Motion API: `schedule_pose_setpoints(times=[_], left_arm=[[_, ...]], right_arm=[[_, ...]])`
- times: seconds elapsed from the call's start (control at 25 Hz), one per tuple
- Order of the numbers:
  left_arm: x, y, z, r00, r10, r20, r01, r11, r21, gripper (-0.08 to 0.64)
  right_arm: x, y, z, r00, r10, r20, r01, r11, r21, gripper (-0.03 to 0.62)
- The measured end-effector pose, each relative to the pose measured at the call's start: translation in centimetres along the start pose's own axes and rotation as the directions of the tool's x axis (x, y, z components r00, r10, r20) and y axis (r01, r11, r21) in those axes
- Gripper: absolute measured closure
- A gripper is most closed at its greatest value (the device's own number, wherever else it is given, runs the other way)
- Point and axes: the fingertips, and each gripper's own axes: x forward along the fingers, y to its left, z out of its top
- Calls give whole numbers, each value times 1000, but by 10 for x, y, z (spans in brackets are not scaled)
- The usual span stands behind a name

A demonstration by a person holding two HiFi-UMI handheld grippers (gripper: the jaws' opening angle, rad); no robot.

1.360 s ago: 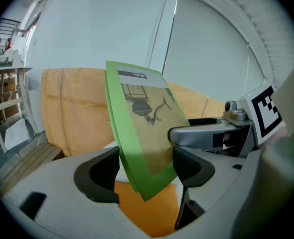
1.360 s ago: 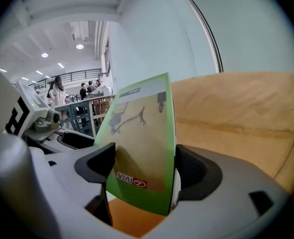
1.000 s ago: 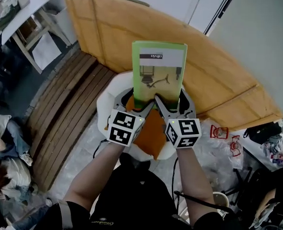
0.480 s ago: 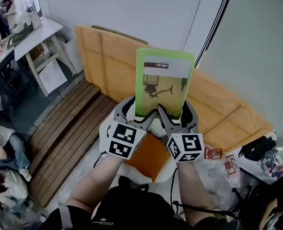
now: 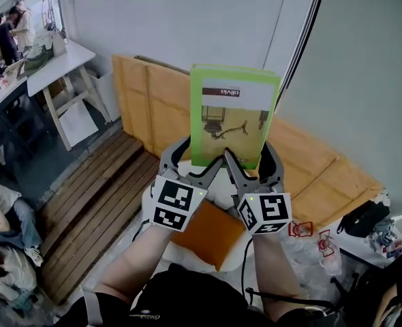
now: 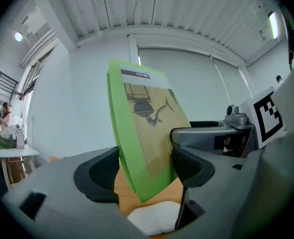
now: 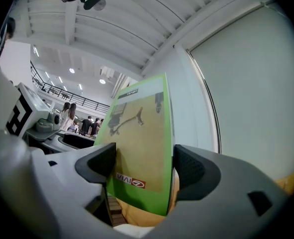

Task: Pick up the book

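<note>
A thin green book (image 5: 232,116) with a tan picture cover stands upright in the air in front of me, held by its lower edge. My left gripper (image 5: 195,163) is shut on the book's lower left corner (image 6: 149,176). My right gripper (image 5: 245,163) is shut on the lower right corner (image 7: 139,183). The two grippers sit side by side, marker cubes toward me. In both gripper views the book (image 6: 142,123) fills the gap between the jaws, and its cover (image 7: 139,138) rises above them against the white wall and ceiling.
Below the book are a white seat (image 5: 187,240) with an orange cushion (image 5: 211,234), a wooden slat floor (image 5: 92,203) and leaning plywood boards (image 5: 153,107). A white table (image 5: 51,67) and seated people (image 5: 0,216) are on the left, bags (image 5: 361,216) on the right.
Both grippers have lifted the book higher, away from the white seat. The head view has tilted up, showing more wall and less floor.
</note>
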Motion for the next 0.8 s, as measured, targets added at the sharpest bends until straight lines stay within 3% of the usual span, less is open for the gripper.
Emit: schedule_pose_setpoints(times=[0.8], left_arm=[[-7,0,9,999,-1,34,1,1000,8,229]], right_arm=[[-4,4,9,999,4,37,-3,1000,-7,224]])
